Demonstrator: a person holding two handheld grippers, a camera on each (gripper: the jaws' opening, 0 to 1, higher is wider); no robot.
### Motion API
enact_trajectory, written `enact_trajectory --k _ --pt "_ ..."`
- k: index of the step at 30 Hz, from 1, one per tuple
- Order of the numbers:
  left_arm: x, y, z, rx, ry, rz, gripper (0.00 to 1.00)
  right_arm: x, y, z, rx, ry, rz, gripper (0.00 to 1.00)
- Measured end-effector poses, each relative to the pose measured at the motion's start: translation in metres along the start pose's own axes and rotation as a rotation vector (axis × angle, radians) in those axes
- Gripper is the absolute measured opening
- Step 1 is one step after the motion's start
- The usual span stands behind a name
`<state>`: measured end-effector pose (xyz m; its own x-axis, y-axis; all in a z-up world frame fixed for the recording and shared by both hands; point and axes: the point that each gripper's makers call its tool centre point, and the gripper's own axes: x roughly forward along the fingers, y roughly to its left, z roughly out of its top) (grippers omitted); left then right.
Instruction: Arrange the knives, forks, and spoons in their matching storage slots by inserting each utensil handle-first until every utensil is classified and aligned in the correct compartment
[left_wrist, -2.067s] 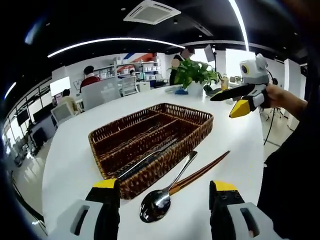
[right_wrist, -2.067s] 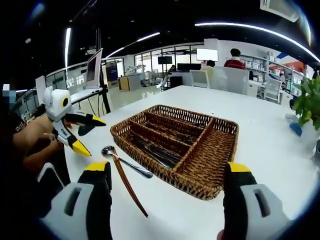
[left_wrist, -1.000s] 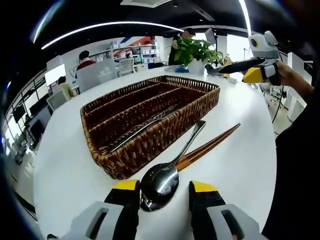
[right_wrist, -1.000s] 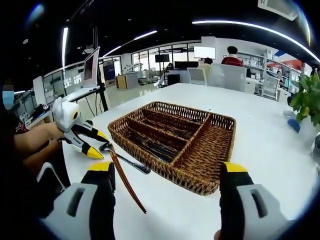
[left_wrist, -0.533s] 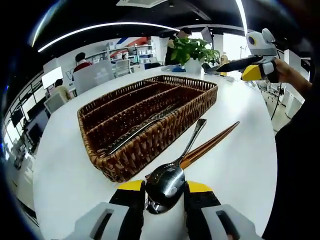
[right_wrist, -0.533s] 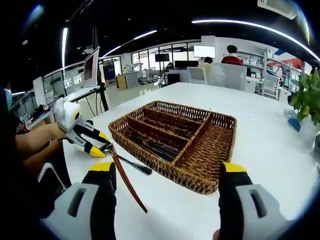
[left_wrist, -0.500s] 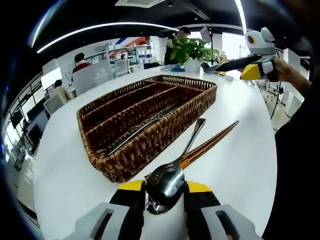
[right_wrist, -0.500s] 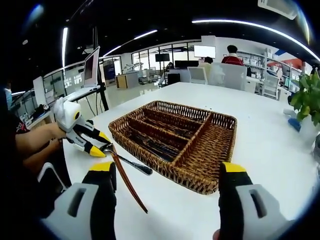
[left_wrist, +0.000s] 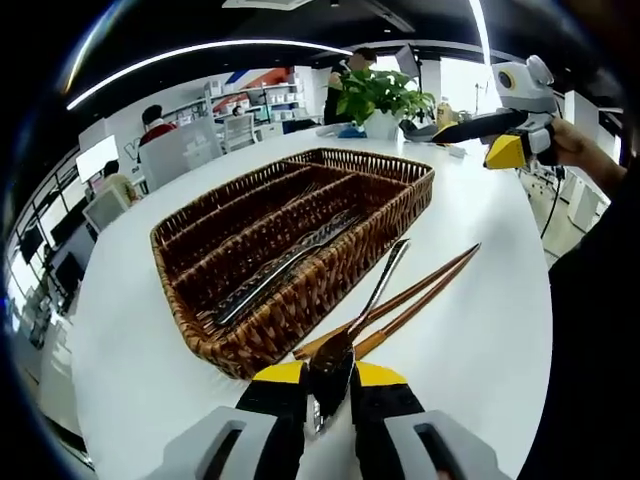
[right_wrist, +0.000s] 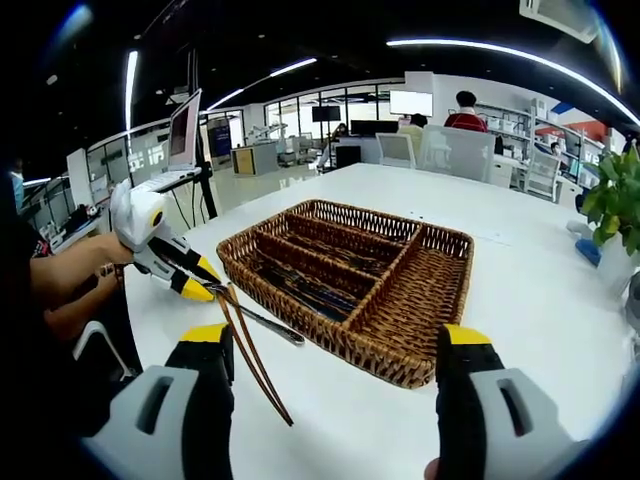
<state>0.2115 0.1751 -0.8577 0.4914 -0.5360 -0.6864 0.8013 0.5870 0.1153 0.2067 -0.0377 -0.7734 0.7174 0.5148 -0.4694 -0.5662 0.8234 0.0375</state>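
white table across the lower frame | brown chopsticks right of centre, lying on the table | potted plant top centre | laptop on a stand upper left | wall screen top centre

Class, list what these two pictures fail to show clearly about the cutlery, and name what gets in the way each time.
1. Left gripper view: the shiny metal spoon has its bowl pinched between the left hand-held gripper jaws, hiding most of it.
2. Right gripper view: the cutlery in the brown wicker basket is too small and dark to tell knives from forks.
3. Left gripper view: the silver utensils are partly masked by wicker dividers.
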Motion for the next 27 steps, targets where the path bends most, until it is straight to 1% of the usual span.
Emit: enact_trajectory --k 1,2,4,7,14,18,22,27 --pt "0.000 0.002 0.000 0.021 0.015 0.007 0.12 0.000 0.000 0.000 0.000 0.000 -0.001 0.84" --pt "0.000 0.003 -0.001 0.071 0.039 0.013 0.10 0.000 -0.001 0.000 -0.002 0.000 -0.003 0.84" --pt "0.001 0.004 0.000 0.124 0.062 0.015 0.07 -0.001 -0.002 -0.001 -0.005 0.002 -0.006 0.84" --pt "0.002 0.007 0.002 0.211 0.080 0.029 0.03 -0.001 -0.002 -0.002 -0.011 0.006 -0.009 0.83" --pt "0.004 0.004 0.004 0.245 0.083 0.013 0.02 -0.001 -0.001 0.001 -0.010 -0.004 -0.008 0.84" --pt "0.003 0.005 0.003 0.246 0.088 0.010 0.01 -0.003 -0.002 0.005 -0.008 -0.017 -0.010 0.85" --pt "0.001 0.003 0.002 0.222 0.094 -0.002 0.01 -0.004 -0.002 0.008 -0.007 -0.027 -0.013 0.88" --pt "-0.001 0.007 0.002 0.203 0.084 -0.011 0.01 -0.004 -0.001 0.010 -0.012 -0.032 -0.013 0.90"
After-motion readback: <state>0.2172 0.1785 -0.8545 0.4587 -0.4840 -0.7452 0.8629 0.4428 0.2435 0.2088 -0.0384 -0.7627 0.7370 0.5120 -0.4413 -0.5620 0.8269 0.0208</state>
